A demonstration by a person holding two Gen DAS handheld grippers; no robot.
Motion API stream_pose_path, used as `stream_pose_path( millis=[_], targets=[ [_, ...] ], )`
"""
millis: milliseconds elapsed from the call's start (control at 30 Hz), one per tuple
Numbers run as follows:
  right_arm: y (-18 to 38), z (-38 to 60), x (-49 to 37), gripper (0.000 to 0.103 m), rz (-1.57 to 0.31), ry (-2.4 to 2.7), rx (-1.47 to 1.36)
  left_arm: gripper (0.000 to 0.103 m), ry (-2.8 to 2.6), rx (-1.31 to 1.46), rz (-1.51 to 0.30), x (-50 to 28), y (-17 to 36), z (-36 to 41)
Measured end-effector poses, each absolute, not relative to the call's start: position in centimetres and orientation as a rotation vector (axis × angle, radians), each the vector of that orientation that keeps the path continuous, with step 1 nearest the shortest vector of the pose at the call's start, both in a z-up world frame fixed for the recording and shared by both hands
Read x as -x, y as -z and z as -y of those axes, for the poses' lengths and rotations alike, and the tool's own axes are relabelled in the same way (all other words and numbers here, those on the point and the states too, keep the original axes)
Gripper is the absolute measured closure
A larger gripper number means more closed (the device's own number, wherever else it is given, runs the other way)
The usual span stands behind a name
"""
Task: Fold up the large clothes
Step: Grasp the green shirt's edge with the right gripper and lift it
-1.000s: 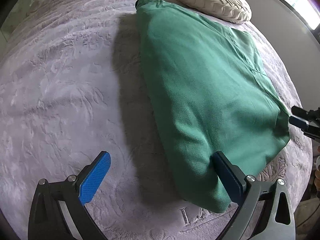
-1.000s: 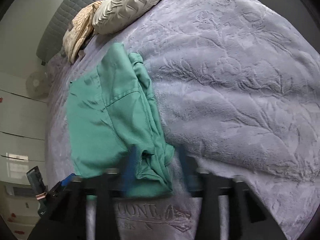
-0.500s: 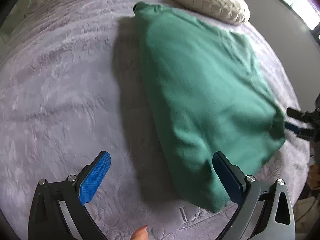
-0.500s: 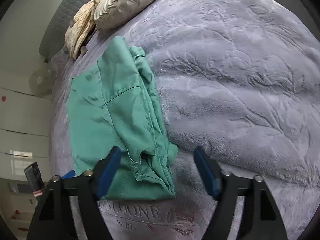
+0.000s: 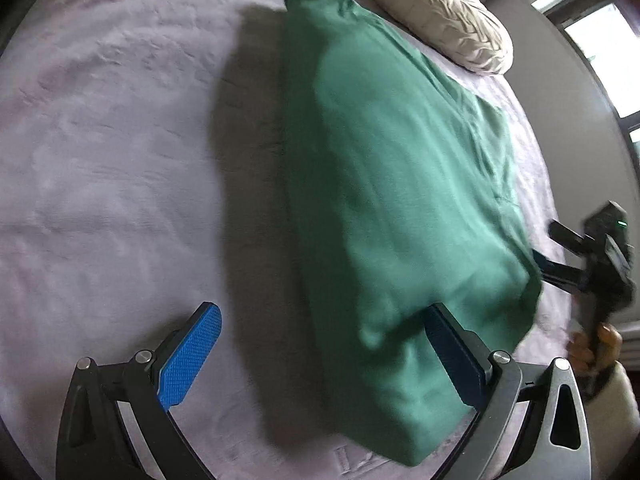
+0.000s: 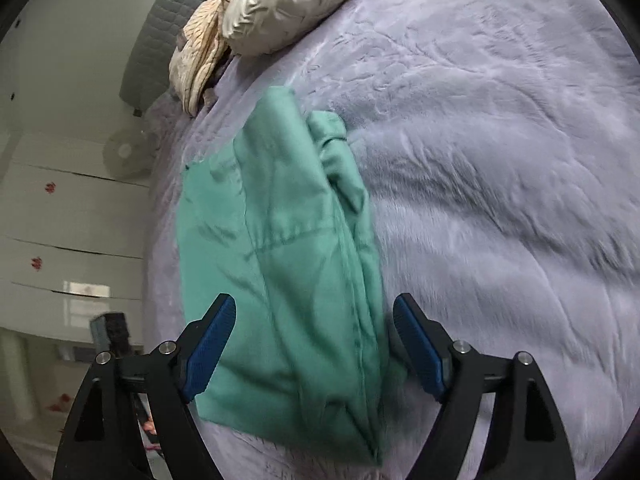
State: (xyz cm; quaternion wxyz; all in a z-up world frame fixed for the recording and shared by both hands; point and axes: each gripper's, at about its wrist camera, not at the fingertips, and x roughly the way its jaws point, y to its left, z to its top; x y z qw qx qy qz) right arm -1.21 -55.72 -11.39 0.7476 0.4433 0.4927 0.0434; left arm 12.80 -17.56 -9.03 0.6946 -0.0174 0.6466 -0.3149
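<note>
A green garment (image 5: 392, 184) lies folded lengthwise on the grey plush bedspread (image 5: 104, 152). In the right wrist view the garment (image 6: 288, 256) runs from between my fingers toward the pillows. My left gripper (image 5: 320, 356) is open, low over the garment's near corner, with its right finger against the cloth. My right gripper (image 6: 314, 344) is open and straddles the garment's near end without holding it. The right gripper also shows in the left wrist view (image 5: 576, 256) at the garment's far right edge.
A cream pleated pillow (image 5: 444, 8) and a beige cloth (image 6: 200, 56) lie at the head of the bed. A grey quilted headboard (image 6: 160, 28) and white drawers (image 6: 60, 216) stand beyond the bed's left side. A window (image 5: 600, 40) is at the right.
My right gripper opened and let go of the garment's end, then drew back slightly. The garment settled flat on the bed. My left gripper stayed open and shifted a little closer.
</note>
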Motion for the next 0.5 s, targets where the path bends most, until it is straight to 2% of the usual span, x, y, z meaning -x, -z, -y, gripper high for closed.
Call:
stream_pose_path(
  millis=[200, 400, 500],
  targets=[
    [14.7, 57.2, -2.1, 0.019, -1.105, -0.177, -1.076, 0.001, 0.807, 0.171, -1.503, -13.8, 10.6, 18.6],
    [14.1, 55.9, -6.3, 0.012, -1.069, -0.355, -1.076, 0.001, 0.859, 0.113, -1.493, -13.1, 10.8, 21.5],
    [14.7, 55.2, -7.8, 0.012, -1.094, -0.370, -1.044, 0.001, 0.852, 0.059, -1.493, -12.9, 11.8, 22.6]
  ],
)
